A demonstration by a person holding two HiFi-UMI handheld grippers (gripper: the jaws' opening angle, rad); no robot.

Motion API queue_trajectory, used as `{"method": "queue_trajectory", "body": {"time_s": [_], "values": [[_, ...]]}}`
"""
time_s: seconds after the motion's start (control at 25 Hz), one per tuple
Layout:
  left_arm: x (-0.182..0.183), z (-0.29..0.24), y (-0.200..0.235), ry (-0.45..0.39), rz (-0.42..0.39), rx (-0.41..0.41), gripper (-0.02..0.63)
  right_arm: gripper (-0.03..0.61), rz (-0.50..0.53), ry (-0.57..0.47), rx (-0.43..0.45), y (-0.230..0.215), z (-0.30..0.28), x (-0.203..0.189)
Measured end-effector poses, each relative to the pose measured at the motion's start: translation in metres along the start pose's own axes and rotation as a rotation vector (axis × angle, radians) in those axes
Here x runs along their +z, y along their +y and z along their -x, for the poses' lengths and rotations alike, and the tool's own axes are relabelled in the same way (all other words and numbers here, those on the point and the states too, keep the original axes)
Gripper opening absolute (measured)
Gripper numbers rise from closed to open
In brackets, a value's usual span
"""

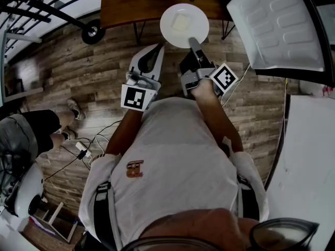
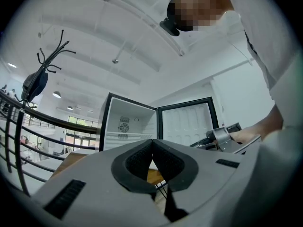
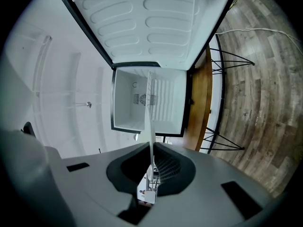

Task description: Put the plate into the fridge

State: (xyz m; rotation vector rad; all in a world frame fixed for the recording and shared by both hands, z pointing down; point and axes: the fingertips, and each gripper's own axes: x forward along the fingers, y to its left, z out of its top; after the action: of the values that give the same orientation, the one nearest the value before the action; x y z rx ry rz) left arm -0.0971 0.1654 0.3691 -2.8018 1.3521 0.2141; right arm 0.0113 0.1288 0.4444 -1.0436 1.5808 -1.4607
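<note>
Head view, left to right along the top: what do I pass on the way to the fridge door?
black wheel → left gripper → plate → fridge door

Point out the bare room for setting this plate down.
The fridge compartment is bare, bordered by its back wall and the open door. The wooden tabletop beside the fridge is bare too. Nothing looks crowded.

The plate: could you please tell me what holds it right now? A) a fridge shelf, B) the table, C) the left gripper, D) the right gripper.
D: the right gripper is shut on the rim of the plate, seen edge-on between its jaws; the left gripper is shut, empty.
</note>
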Motion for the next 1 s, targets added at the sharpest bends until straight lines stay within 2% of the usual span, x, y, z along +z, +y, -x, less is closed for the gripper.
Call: {"method": "queue_trajectory", "body": {"time_s": [0.52, 0.8, 1.0], "values": [[0.001, 0.003, 0.015, -0.022, 0.017, -0.009, 0.018, 0.044, 0.009, -0.016, -0.008, 0.001, -0.005, -0.006], [-0.004, -0.021, 0.029, -0.022, 0.019, 0.010, 0.018, 0.044, -0.004, -0.016, -0.021, -0.007, -0.023, 0.013], [0.000, -0.054, 0.054, -0.021, 0.007, 0.027, 0.018, 0.044, -0.008, -0.009, -0.014, -0.004, -0.061, 0.033]]}}
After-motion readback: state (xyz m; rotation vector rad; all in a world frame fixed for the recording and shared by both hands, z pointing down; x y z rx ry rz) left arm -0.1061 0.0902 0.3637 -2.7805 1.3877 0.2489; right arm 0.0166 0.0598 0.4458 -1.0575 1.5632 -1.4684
